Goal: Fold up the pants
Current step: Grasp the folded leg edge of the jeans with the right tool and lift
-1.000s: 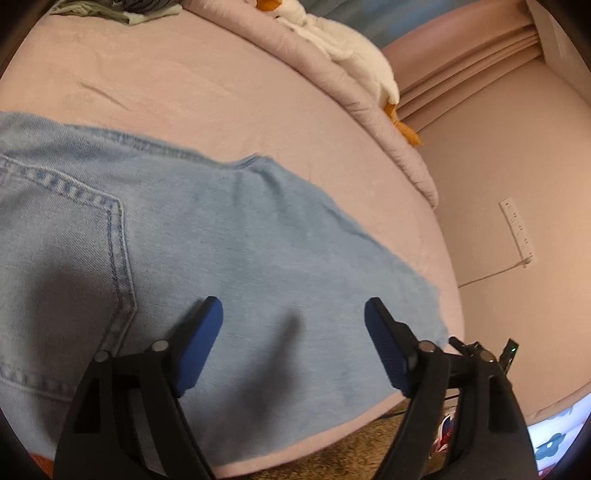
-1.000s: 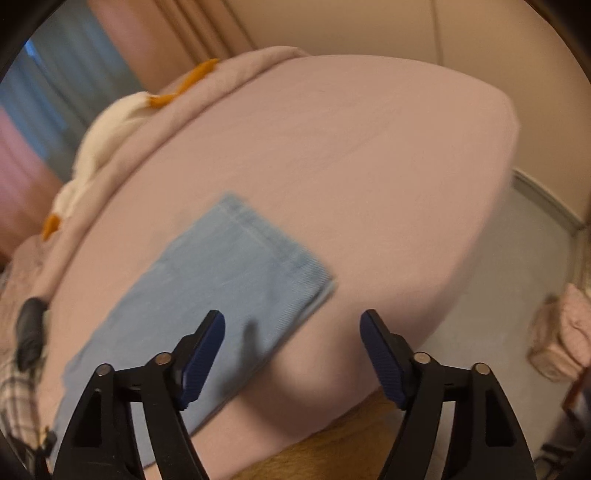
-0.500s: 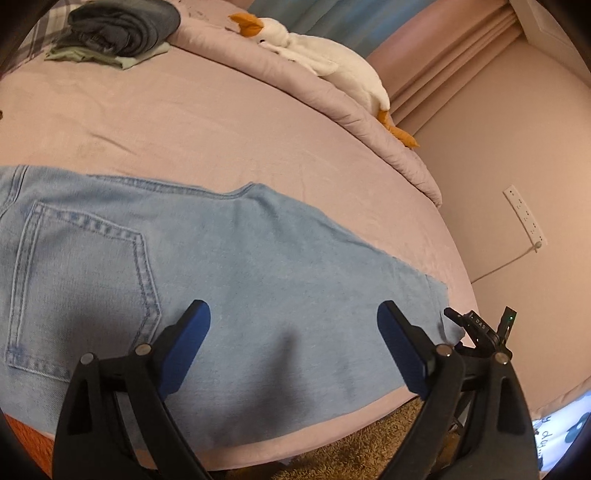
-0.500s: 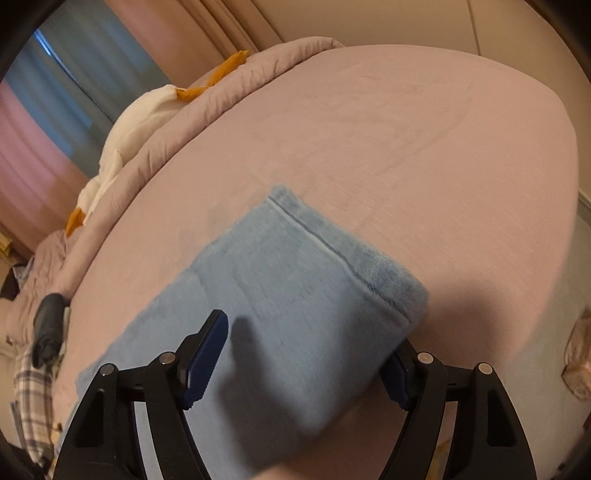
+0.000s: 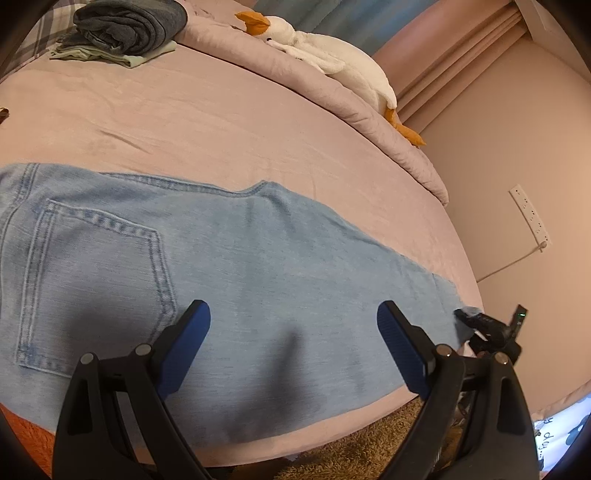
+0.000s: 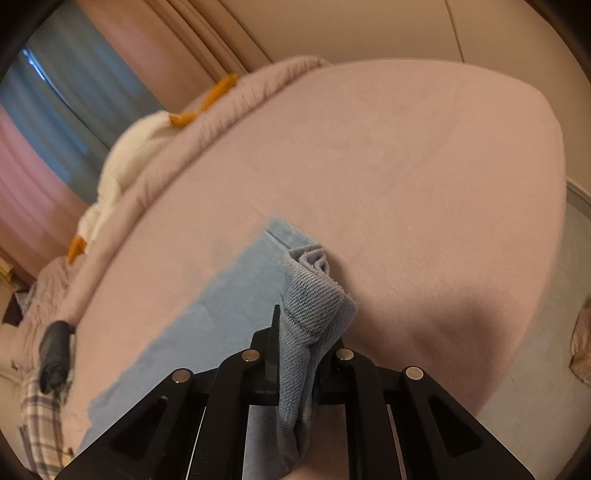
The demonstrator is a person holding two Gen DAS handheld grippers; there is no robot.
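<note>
— So, the pants [image 5: 229,280]: how do they handle?
— Soft, limp denim with some weight, lying flat along the bed's [image 5: 221,122] near edge. Best gripped at hem [image 6: 314,295] or waistband.
— And the grippers?
— The right gripper [image 6: 299,354] pinches the hem; the left gripper [image 5: 291,347] hovers wide, empty.

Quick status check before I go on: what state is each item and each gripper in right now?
jeans: flat on the bed, back pocket up, hem end pinched and lifted.
left gripper: open, above the jeans.
right gripper: shut on the hem.
dark clothes: folded, stacked.
plush goose: lying on the duvet.
</note>
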